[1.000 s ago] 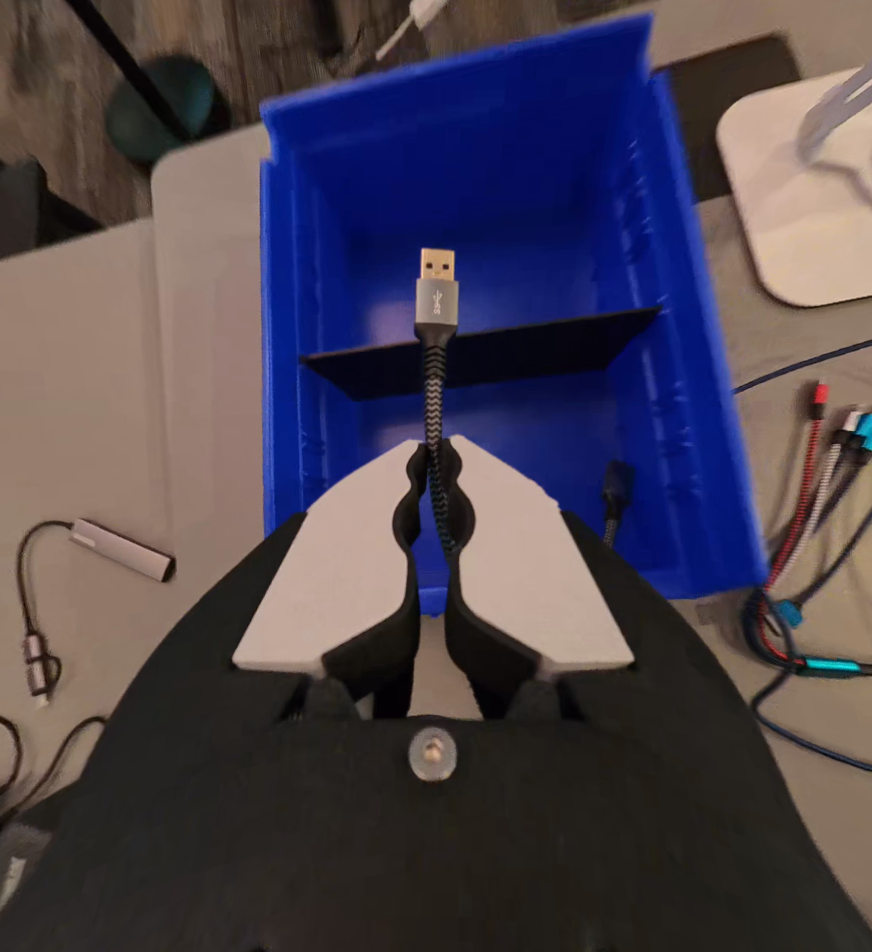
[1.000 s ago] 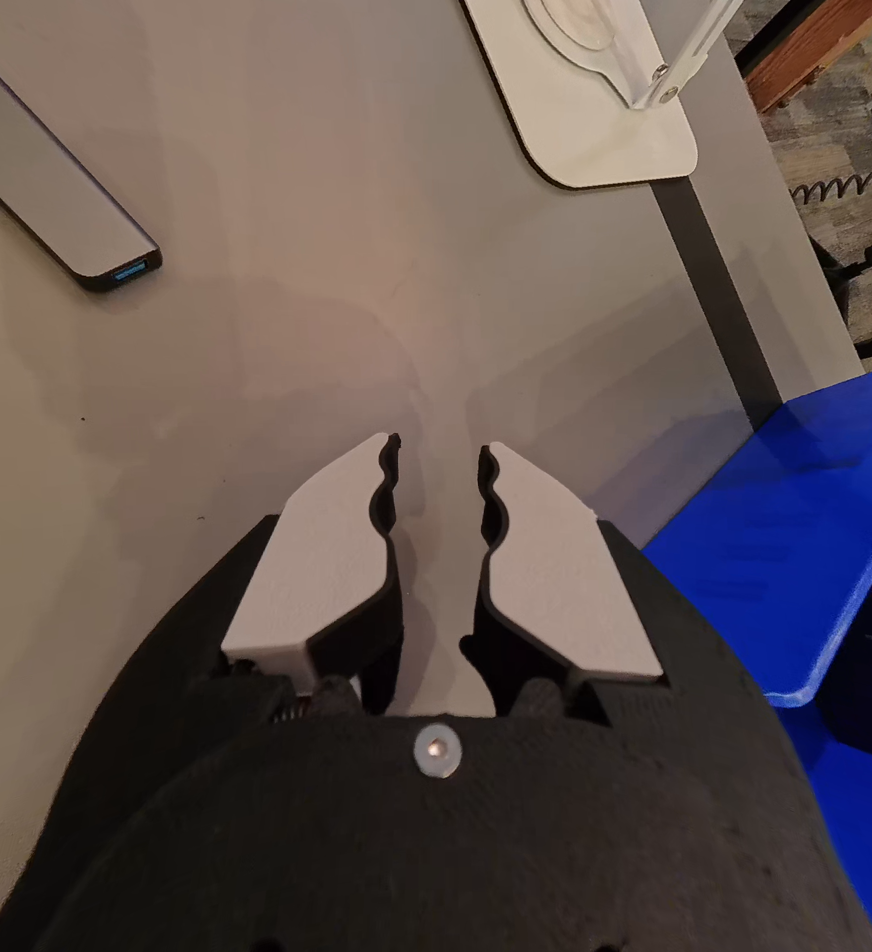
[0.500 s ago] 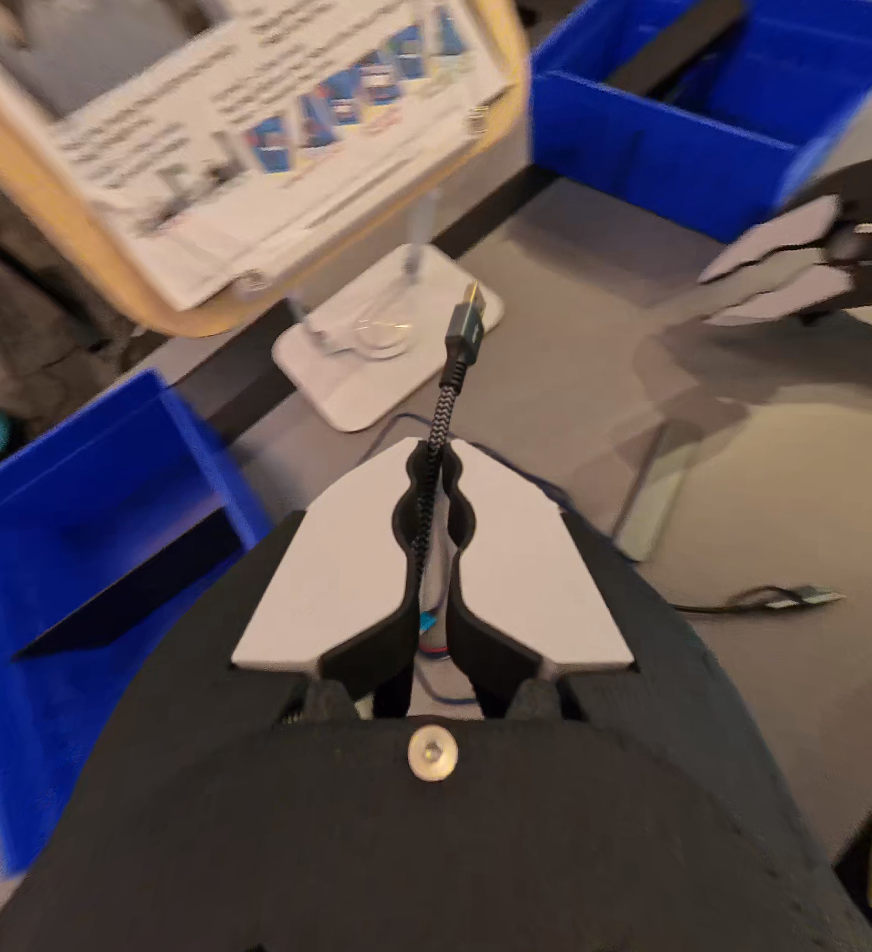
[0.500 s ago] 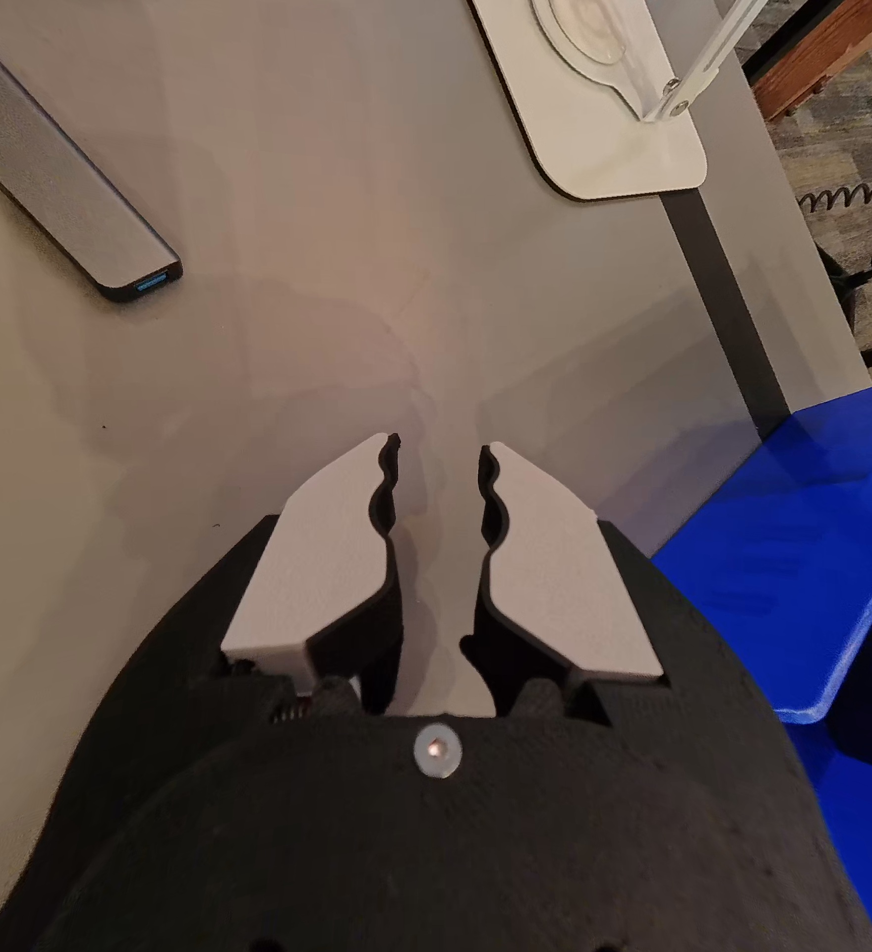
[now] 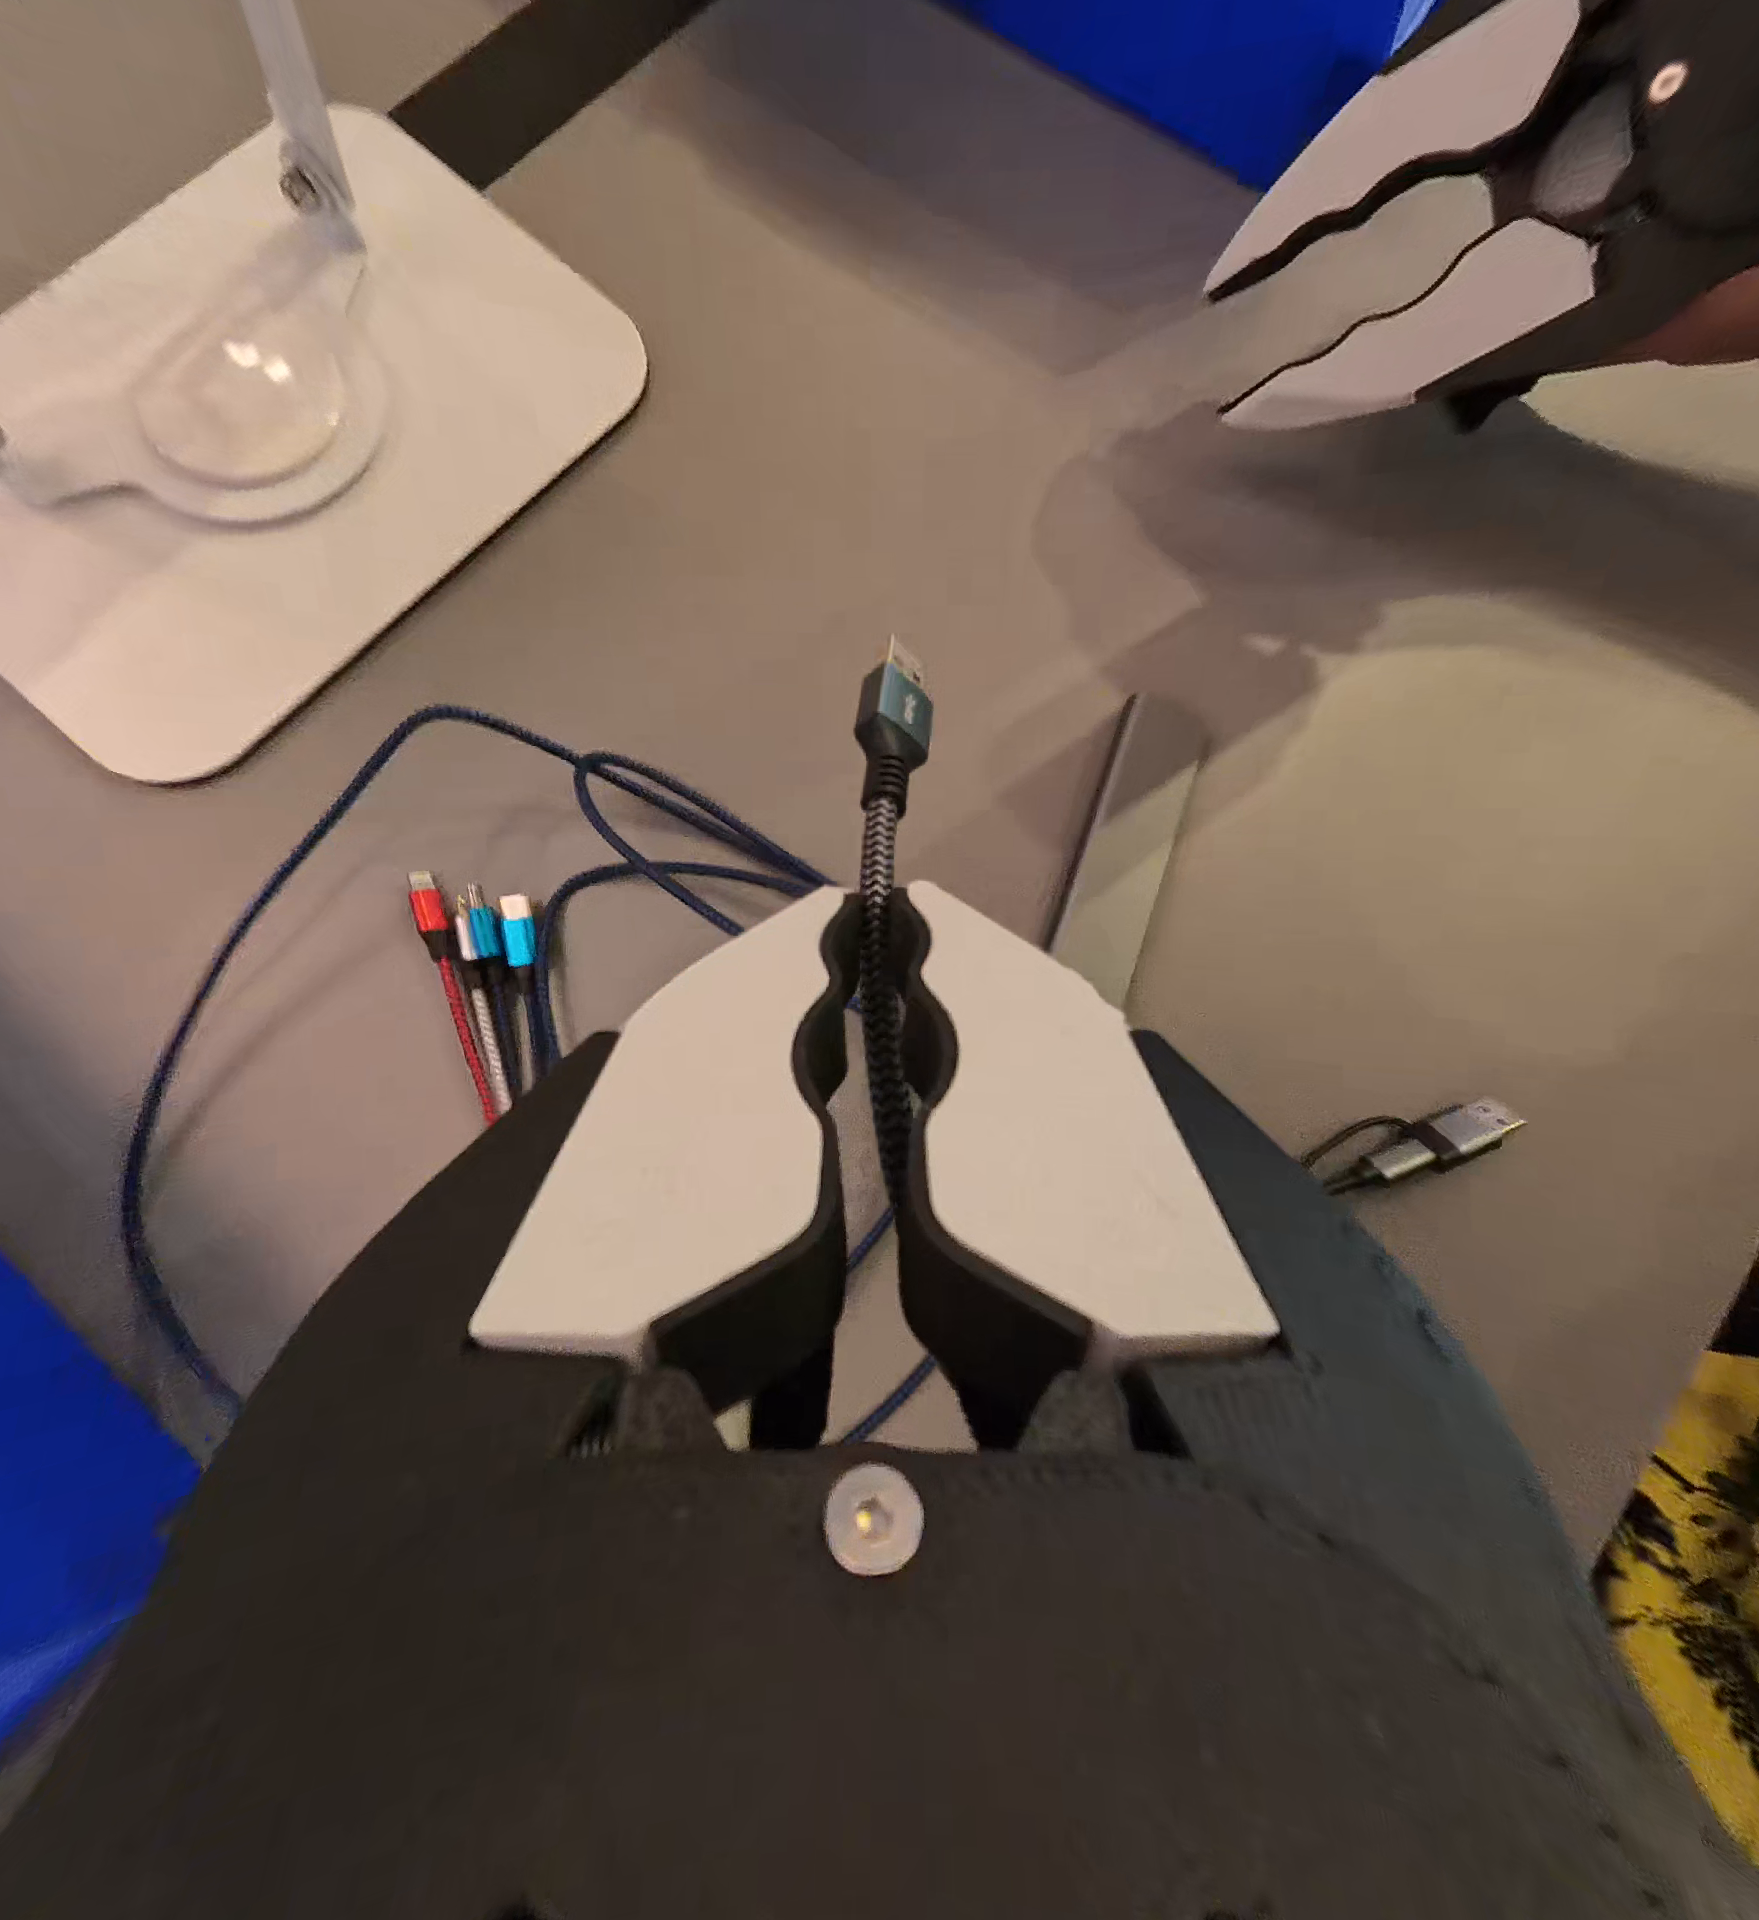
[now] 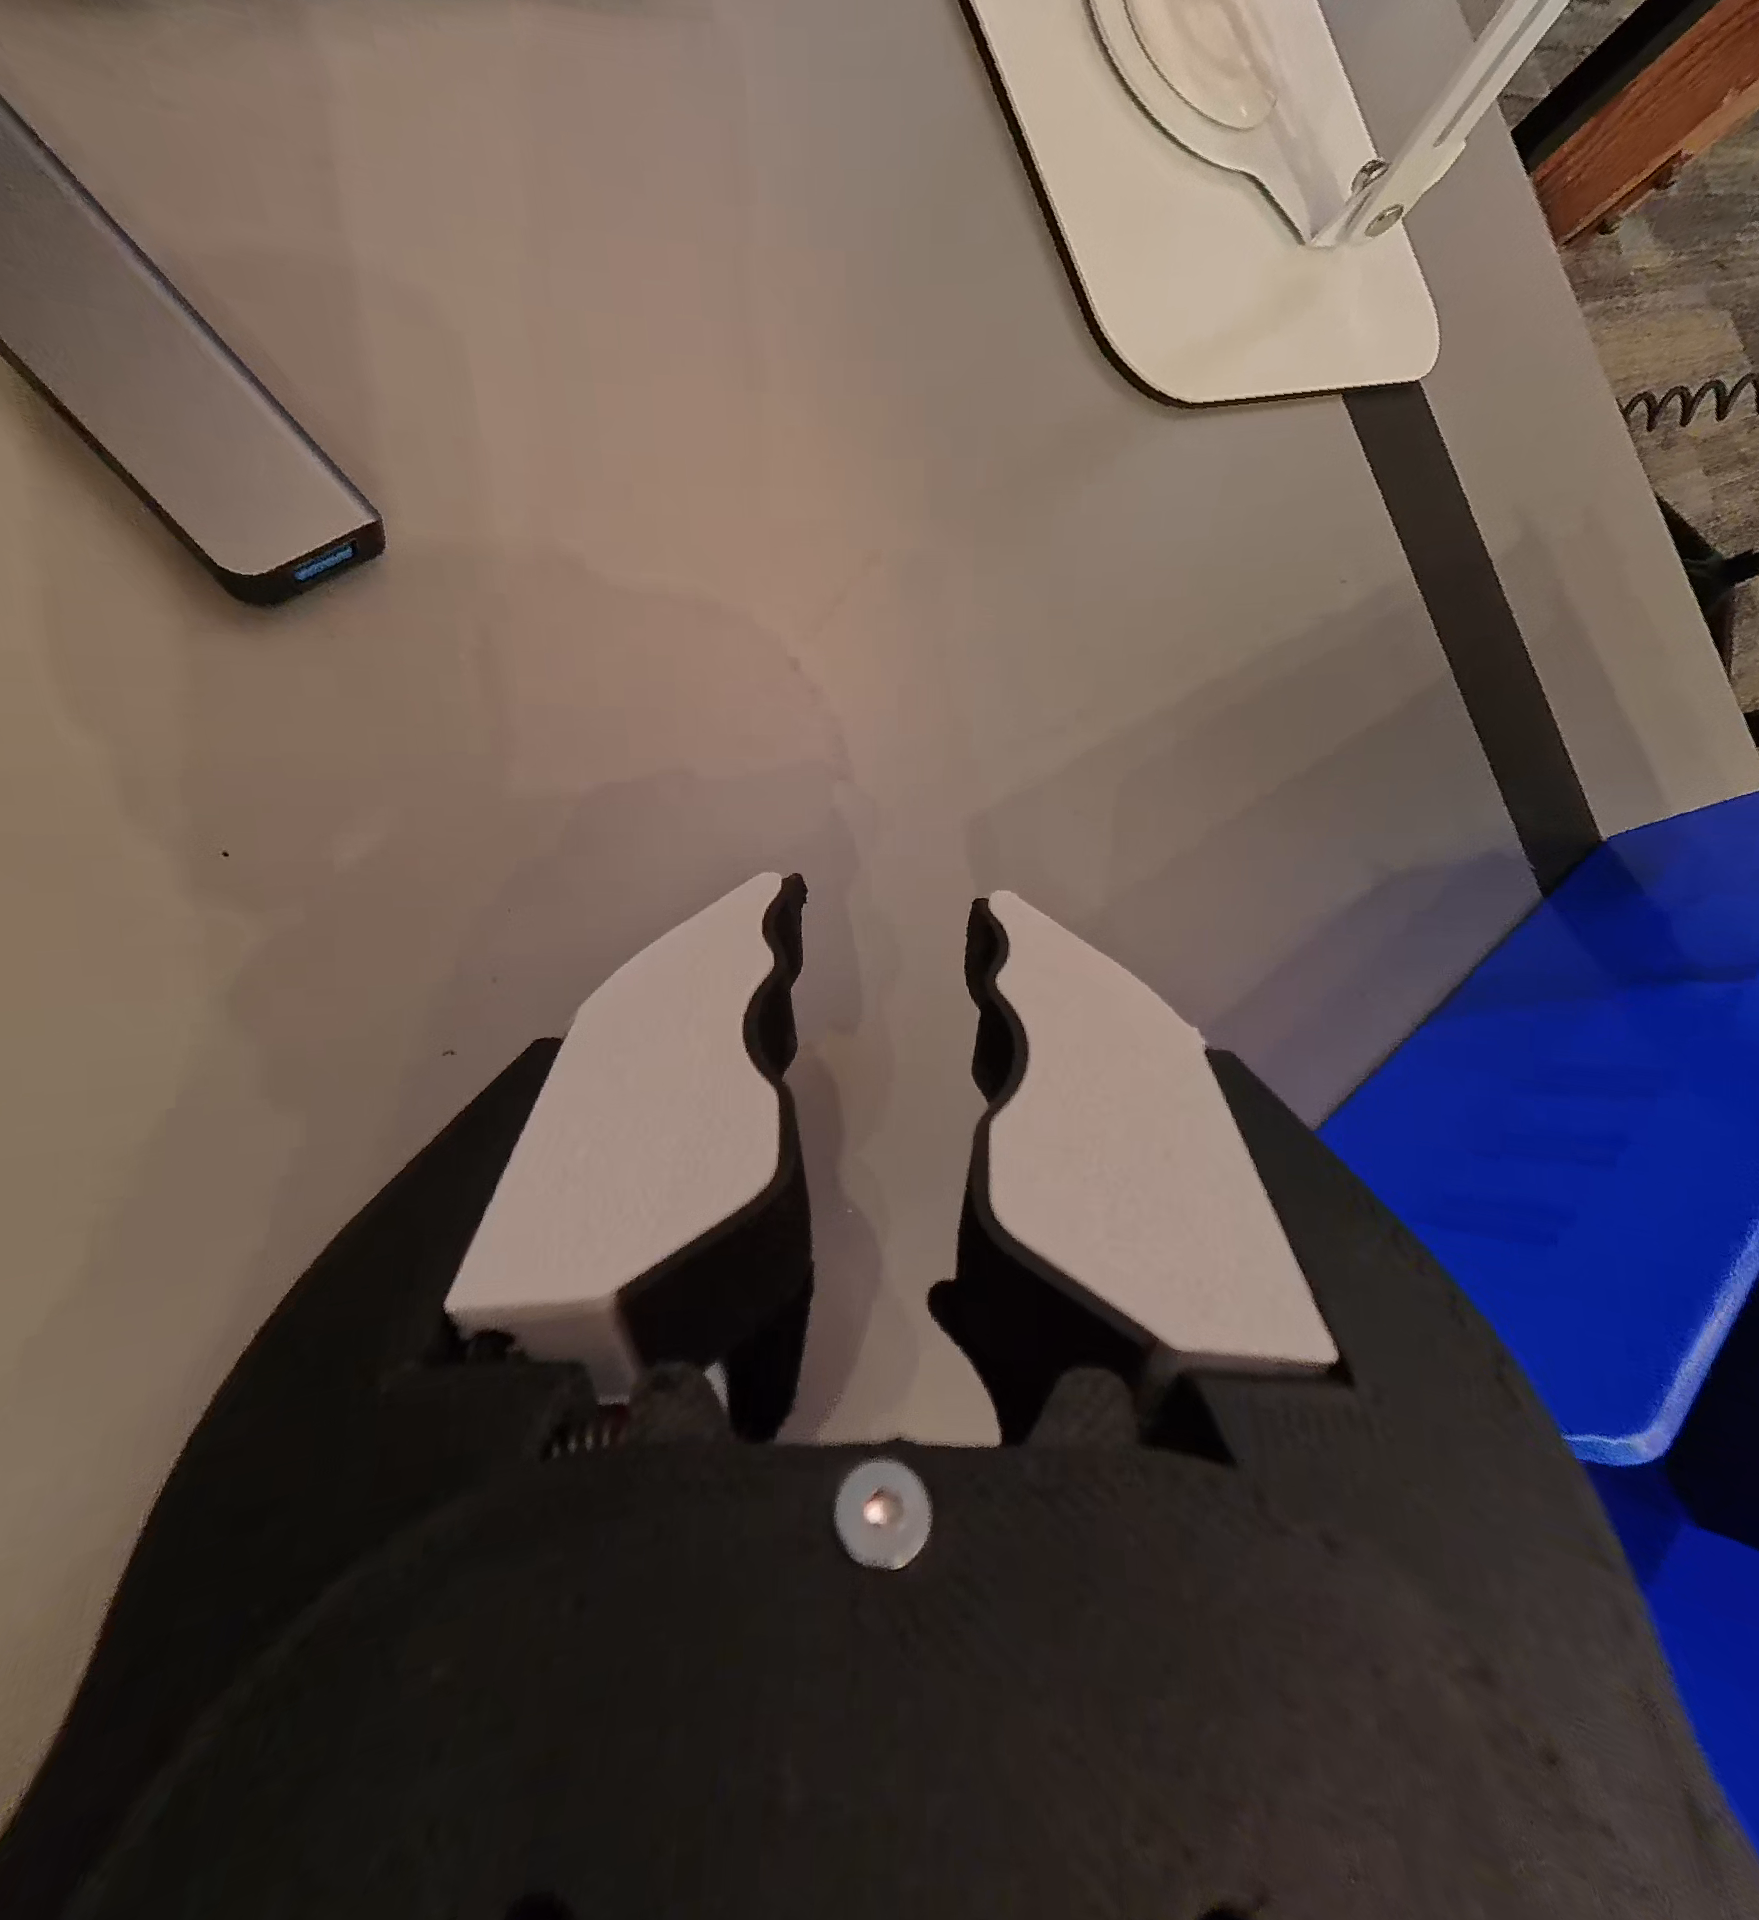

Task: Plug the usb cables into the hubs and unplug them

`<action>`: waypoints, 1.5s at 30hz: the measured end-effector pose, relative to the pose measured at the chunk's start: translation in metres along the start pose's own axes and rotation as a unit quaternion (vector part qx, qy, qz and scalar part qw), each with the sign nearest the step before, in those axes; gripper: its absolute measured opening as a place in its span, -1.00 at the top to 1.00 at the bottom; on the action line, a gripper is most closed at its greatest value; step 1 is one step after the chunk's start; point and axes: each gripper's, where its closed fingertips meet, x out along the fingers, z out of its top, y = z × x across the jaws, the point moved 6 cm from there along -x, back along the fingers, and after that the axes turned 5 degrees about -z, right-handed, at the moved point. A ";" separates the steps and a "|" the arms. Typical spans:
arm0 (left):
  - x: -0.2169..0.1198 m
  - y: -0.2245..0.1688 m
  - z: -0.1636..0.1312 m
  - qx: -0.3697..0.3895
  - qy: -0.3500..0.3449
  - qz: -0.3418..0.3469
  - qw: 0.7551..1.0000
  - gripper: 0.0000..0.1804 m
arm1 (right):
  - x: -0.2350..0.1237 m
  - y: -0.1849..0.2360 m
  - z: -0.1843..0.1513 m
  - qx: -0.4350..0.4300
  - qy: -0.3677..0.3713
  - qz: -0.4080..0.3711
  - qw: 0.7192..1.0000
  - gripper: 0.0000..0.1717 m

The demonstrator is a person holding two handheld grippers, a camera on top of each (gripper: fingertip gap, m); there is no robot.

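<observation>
Cable: your left gripper (image 5: 873, 904) clamps the braided usb cable (image 5: 880, 935); its plug (image 5: 896, 707) stands up at 12 o'clock from the fingertips.
Hub: the grey hub (image 5: 1114, 831) lies on the table (image 5: 854, 416) at 1 o'clock, just beyond the plug; in the right view it (image 6: 137, 364) sits at 10 o'clock.
Room: bare table ahead; white stand base (image 5: 262, 436) at 10 o'clock, blue bin (image 6: 1633, 1143) at 3 o'clock of the right view.
Right gripper (image 6: 885, 904): parted, holding nothing.

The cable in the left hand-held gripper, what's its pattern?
Black-and-grey braided weave on the cable, clearest in the left wrist view.
</observation>
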 end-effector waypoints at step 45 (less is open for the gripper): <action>0.073 -0.100 -0.019 0.046 0.137 -0.307 0.941 0.68 | -0.057 0.090 0.131 -0.339 -0.117 0.208 0.910 0.68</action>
